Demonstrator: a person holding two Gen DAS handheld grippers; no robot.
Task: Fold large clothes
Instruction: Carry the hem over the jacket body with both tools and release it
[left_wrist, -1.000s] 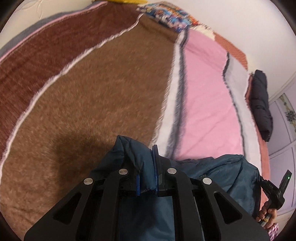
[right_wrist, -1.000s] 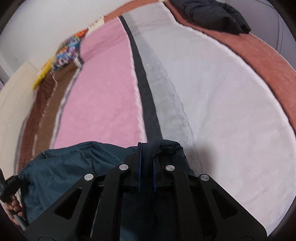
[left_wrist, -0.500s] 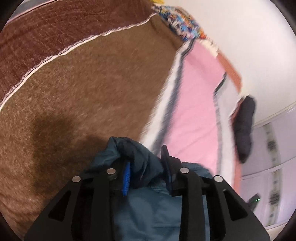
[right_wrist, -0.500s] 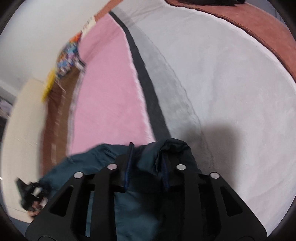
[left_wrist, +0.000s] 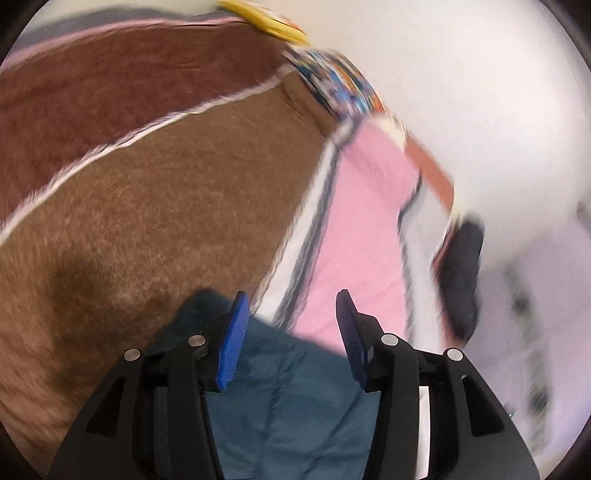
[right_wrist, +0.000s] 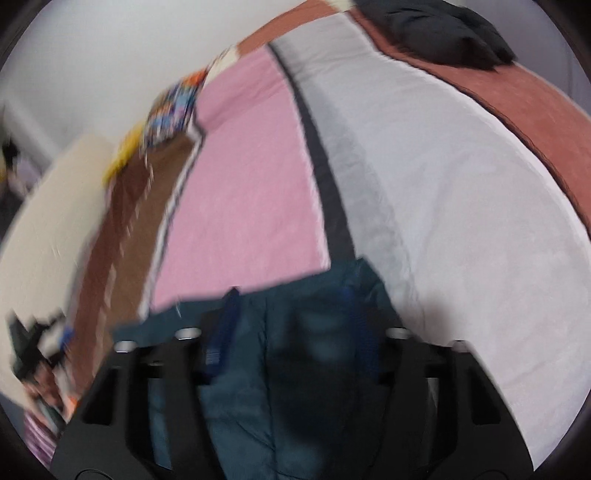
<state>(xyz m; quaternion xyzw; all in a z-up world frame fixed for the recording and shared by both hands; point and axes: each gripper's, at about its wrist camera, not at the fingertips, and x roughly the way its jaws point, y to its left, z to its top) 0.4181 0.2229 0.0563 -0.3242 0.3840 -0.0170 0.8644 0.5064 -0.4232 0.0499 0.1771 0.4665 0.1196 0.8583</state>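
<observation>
A dark teal padded jacket (left_wrist: 291, 398) lies on the striped bedspread below my left gripper (left_wrist: 291, 317). That gripper is open, its blue pads spread wide above the jacket's edge, holding nothing. In the right wrist view the same jacket (right_wrist: 295, 354) lies under my right gripper (right_wrist: 291, 314), which is also open with its blue pads apart over the fabric. Both views are motion-blurred.
The bedspread has brown (left_wrist: 155, 206), pink (right_wrist: 251, 192) and white-grey (right_wrist: 443, 192) bands. A dark bundled garment (right_wrist: 443, 33) lies at the bed's far right edge. A colourful patterned pillow (left_wrist: 336, 85) sits at the bed's head. The left hand with its gripper shows at the left edge (right_wrist: 33, 354).
Both grippers, shut on the jacket's edge a second ago, have opened wide and let it go. The jacket now rests on the bed. Both cameras are moving.
</observation>
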